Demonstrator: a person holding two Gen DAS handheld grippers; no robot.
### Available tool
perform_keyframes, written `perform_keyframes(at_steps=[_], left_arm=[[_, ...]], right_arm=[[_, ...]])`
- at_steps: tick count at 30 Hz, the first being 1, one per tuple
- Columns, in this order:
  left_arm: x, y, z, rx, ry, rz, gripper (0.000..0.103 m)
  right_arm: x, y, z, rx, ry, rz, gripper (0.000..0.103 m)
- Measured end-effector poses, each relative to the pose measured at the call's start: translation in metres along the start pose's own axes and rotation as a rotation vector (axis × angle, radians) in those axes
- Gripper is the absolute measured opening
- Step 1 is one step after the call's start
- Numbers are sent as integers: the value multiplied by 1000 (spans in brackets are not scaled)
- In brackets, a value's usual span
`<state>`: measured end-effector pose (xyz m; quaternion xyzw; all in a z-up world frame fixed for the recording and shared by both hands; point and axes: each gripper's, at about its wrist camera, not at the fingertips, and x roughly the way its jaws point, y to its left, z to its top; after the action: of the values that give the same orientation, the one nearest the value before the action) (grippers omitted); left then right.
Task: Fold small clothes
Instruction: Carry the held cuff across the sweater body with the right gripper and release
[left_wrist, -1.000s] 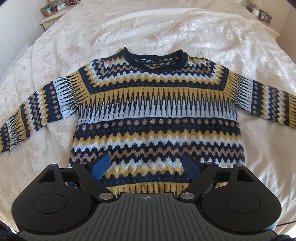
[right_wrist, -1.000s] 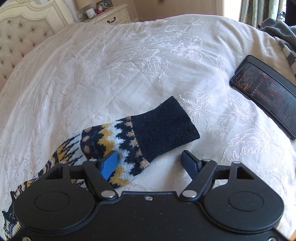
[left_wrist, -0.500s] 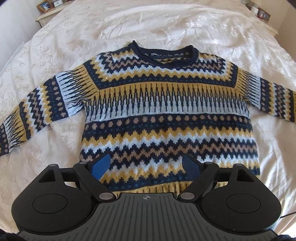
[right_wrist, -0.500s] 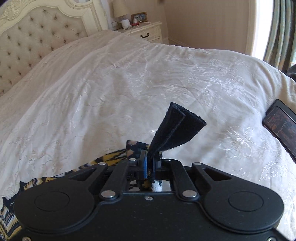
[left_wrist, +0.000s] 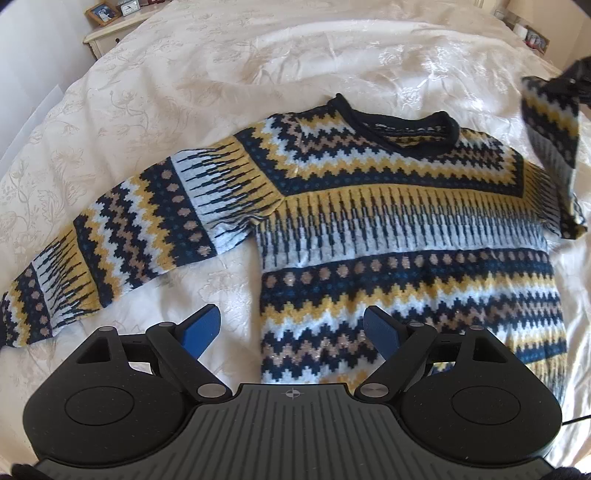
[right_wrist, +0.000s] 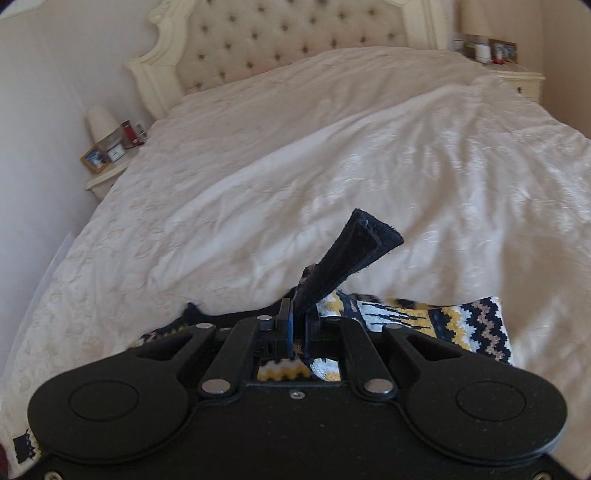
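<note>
left wrist view: navy, mustard and pale-blue zigzag knit sweater (left_wrist: 388, 221) lies flat on the cream embroidered bedspread (left_wrist: 221, 74), left gripper (left_wrist: 291, 328) gaping above its hem edge. right gripper (right_wrist: 297, 325) pinches the dark navy sleeve cuff (right_wrist: 354, 251), seemingly raised; broad bare cover beyond.

Cream embroidered bedspread (left_wrist: 229, 66) covers whole bed, tufted cream headboard (right_wrist: 280, 44) at far end, nightstand (right_wrist: 105, 181) on left w/ framed photo (right_wrist: 95, 158), lamp (right_wrist: 99, 118) & small bits, 2nd nightstand (right_wrist: 521, 81) far right w/ lamp base (right_wrist: 476, 22) & photo frame (right_wrist: 502, 50).
</note>
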<state>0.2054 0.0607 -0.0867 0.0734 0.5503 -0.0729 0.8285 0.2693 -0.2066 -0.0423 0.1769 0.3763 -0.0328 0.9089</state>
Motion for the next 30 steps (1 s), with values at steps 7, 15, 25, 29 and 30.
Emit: perform_keyframes(at_steps=[7, 15, 25, 29, 30], left_arm=[[15, 29, 2, -20, 13, 25, 85], [28, 34, 16, -40, 7, 17, 85], [62, 4, 47, 23, -29, -30, 84], [80, -3, 62, 47, -48, -8, 83], [85, -3, 65, 49, -52, -3, 82]], right_arm=[[64, 81, -54, -126, 141, 120, 11], [73, 96, -97, -247, 203, 168, 62], [41, 1, -105, -190, 192, -41, 63], [34, -28, -110, -147, 194, -93, 64], [32, -32, -111, -136, 195, -100, 64]])
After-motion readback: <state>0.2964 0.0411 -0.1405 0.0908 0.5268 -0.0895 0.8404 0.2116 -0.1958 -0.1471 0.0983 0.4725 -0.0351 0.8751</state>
